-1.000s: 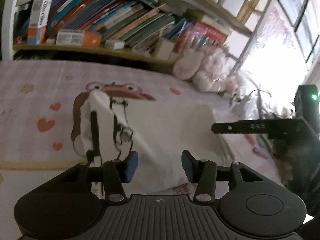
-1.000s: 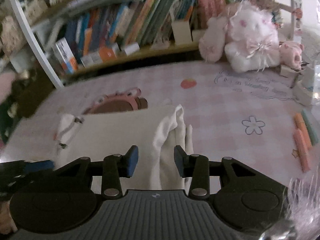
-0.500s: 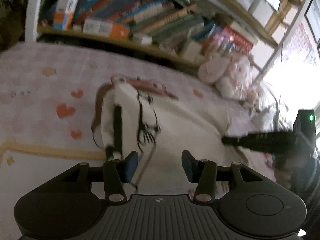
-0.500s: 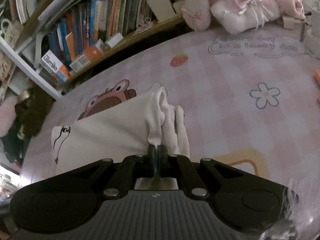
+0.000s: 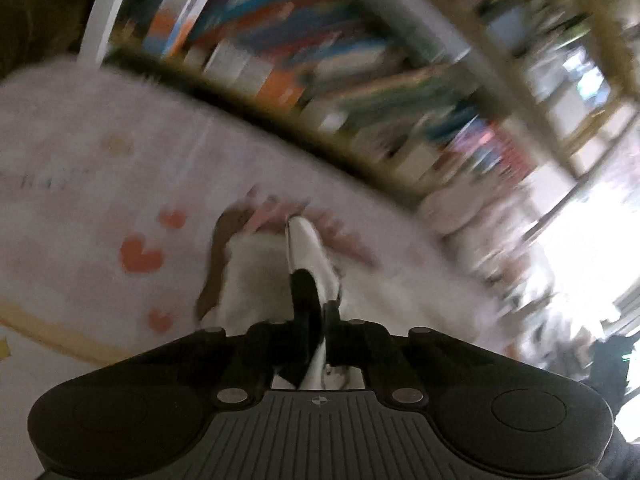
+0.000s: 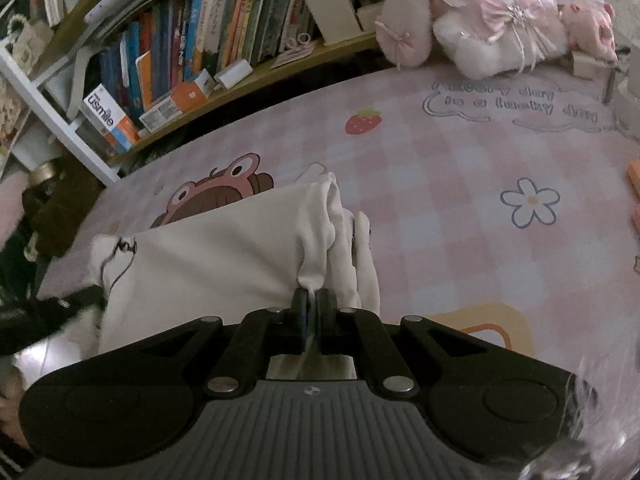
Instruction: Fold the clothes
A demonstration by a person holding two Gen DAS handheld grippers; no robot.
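A white garment [image 6: 208, 248] with a black line drawing lies on the pink checked cover [image 6: 460, 208]. My right gripper [image 6: 311, 296] is shut on a bunched fold at the garment's right edge, and the cloth rises in a ridge from the pads. In the blurred left wrist view, the jaws of my left gripper [image 5: 320, 308] are closing on the garment's [image 5: 256, 280] other end. White cloth with a black stripe is pinched between them. The left gripper's dark finger [image 6: 52, 312] shows at the garment's left edge in the right wrist view.
A low shelf of books [image 6: 192, 52] and boxes runs along the far side of the cover. Pink and white plush toys [image 6: 496, 28] sit at the far right. A printed cartoon face [image 6: 224, 188] shows just behind the garment.
The left gripper rolled, moved onto the garment's left end and closed on it. The right gripper closed on the right fold half a second ago and has stayed there.
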